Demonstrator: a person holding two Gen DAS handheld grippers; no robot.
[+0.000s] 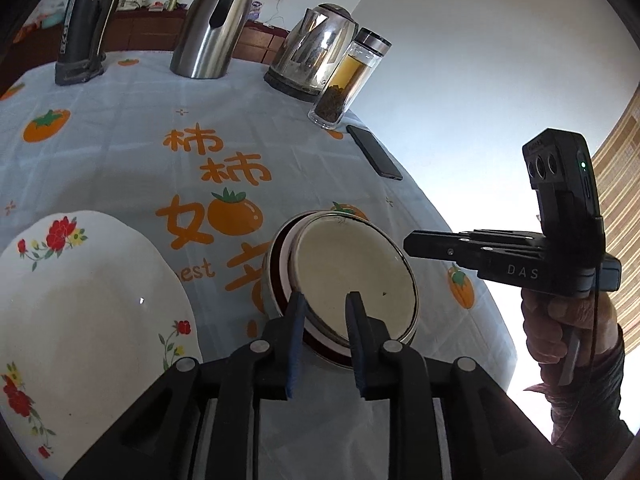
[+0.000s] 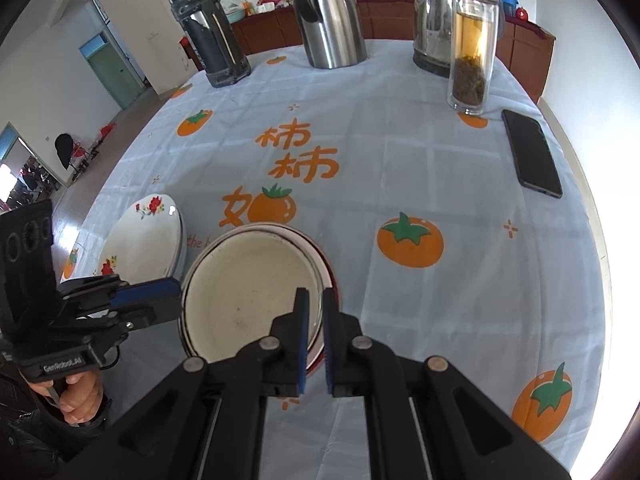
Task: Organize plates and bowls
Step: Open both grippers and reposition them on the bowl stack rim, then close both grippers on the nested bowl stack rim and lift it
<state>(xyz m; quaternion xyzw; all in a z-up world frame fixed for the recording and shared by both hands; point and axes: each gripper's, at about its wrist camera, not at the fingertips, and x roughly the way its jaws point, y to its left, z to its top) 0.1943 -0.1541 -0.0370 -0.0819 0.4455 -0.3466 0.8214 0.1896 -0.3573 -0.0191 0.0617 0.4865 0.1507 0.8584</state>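
Observation:
A cream enamel bowl (image 1: 352, 276) with a metal rim sits nested in a red-and-white bowl (image 1: 280, 268) on the tablecloth. My left gripper (image 1: 326, 304) straddles the bowl's near rim, one finger outside and one inside, jaws apart. My right gripper (image 2: 315, 300) has its jaws narrowly apart over the bowl's (image 2: 248, 292) right rim, one finger on each side. A white floral plate (image 1: 88, 320) lies to the left; it also shows in the right wrist view (image 2: 144, 240).
At the table's far side stand a dark flask (image 2: 208, 28), a steel thermos (image 2: 328, 12), an electric kettle (image 2: 434, 20) and a glass tea bottle (image 2: 472, 44). A black phone (image 2: 530, 152) lies near the right edge. The tablecloth (image 2: 400, 160) has persimmon prints.

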